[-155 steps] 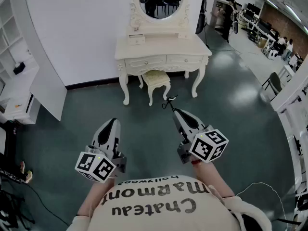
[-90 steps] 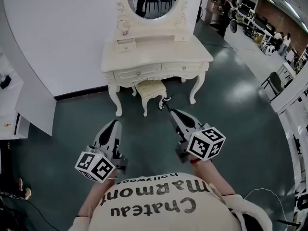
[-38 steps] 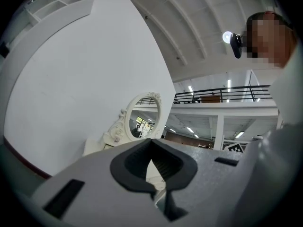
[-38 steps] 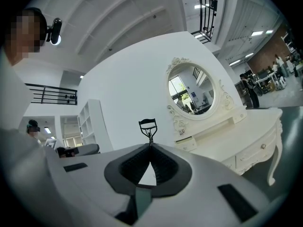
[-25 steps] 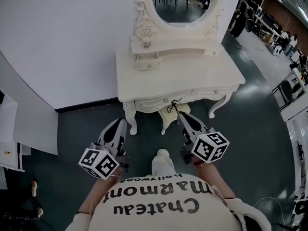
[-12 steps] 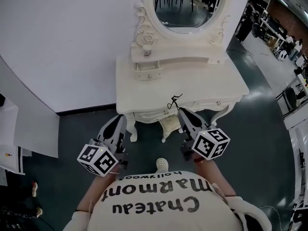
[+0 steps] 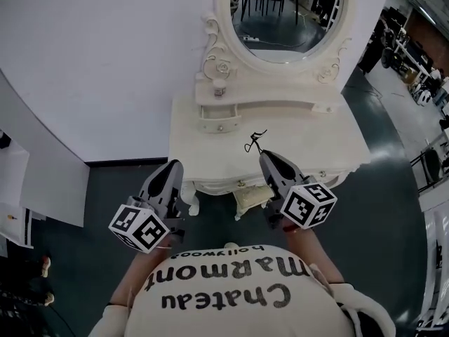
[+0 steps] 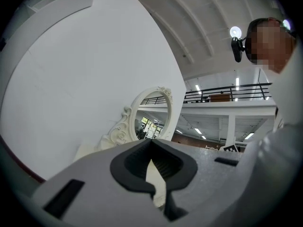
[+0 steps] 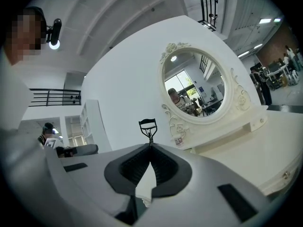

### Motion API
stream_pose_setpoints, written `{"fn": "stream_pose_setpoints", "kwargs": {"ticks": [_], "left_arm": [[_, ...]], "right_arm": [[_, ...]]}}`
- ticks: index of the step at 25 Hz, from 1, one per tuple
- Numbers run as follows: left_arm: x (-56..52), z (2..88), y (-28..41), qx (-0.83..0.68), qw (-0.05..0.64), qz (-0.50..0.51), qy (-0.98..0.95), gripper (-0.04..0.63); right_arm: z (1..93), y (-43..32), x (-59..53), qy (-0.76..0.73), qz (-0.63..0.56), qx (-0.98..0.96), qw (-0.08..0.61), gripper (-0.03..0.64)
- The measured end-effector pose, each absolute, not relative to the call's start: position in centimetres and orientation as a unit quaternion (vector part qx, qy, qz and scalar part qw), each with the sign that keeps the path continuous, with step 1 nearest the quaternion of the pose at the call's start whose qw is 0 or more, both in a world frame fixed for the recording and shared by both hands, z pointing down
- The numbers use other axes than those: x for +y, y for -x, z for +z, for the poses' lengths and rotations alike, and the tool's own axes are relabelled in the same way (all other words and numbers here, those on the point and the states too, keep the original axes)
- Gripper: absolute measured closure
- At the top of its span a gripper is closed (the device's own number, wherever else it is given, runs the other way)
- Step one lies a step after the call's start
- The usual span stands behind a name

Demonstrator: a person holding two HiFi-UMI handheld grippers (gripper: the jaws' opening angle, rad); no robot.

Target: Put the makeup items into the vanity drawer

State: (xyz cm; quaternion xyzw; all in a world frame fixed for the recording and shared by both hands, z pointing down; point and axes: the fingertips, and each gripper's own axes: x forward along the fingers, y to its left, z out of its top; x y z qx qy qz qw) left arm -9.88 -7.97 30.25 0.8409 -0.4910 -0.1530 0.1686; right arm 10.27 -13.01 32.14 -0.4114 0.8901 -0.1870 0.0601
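left claw: jaws together, empty; free to pull a knob.
right claw: clamped on eyelash curler, which pokes out past its tips, over the vanity top.
step: approach, I judge; keep the pinch firm, the thin handle may swivel; open a drawer first.
front drawers: just below right claw, shut; contents unseen.
small drawer: beyond both claws, under mirror, shut.
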Motion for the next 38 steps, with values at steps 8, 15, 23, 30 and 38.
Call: {"fn": "stream_pose_setpoints", "kwargs": {"ticks": [8, 15, 23, 30, 38], "left_arm": [[-11.3, 30.7, 8.8, -0.526, 0.155, -0.169, -0.819, 0.588], [-12.8, 32.0, 9.3, -0.553, 0.161, -0.172, -0.799, 0.588], [-15.7, 32.9, 8.9, -0.549, 0.174, -0.168, -0.8, 0.588], [-19.6, 32.4, 9.0, -0.535, 0.171, -0.164, -0.811, 0.588], [-24.2, 31.7, 12.2, -0.541, 0.167, -0.176, -0.805, 0.588]], "right_arm": [[33.8, -11.4, -18.2, 0.38, -0.191, 0.904, 0.043, 0.586], [36.0, -11.8, -20.4, 0.366, -0.209, 0.906, 0.036, 0.586], [37.4, -11.0, -22.7, 0.355, -0.224, 0.907, 0.025, 0.586], [37.4, -9.6, -25.5, 0.353, -0.174, 0.919, -0.021, 0.586], [37.4, -6.6, -31.4, 0.344, -0.177, 0.922, -0.031, 0.586]]}}
